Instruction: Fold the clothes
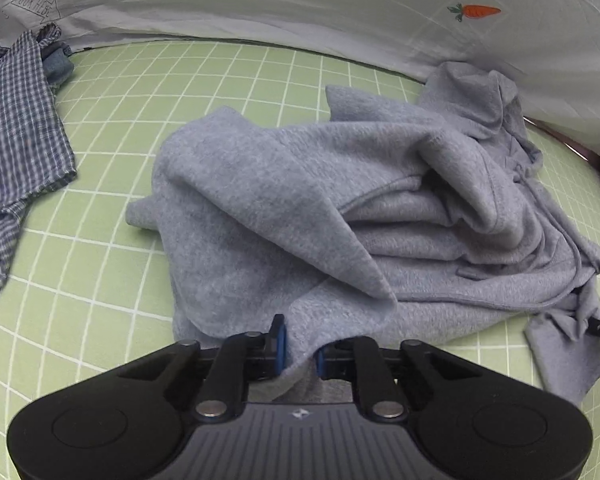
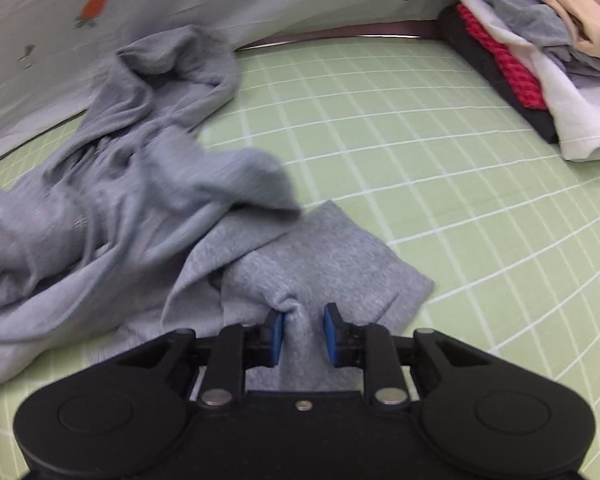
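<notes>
Hoodie (image 1: 300, 208) hem bunched between both grippers' jaws, left gripper (image 1: 300, 350) and right gripper (image 2: 303, 336) clamped on fabric.

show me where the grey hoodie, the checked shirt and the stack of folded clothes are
grey hoodie (image 1: 260, 200): left wrist view, on its broad folded panel.
checked shirt (image 1: 16, 120): left wrist view, on its middle.
stack of folded clothes (image 2: 540, 64): right wrist view, on its side.

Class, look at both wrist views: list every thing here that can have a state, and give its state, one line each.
Grey hoodie: crumpled, unfolded, lying on the green grid sheet.
Left gripper: shut on the hoodie's near edge.
Right gripper: shut on a bunched fold of the hoodie.
Checked shirt: rumpled, unfolded.
Stack of clothes: folded and piled.
</notes>
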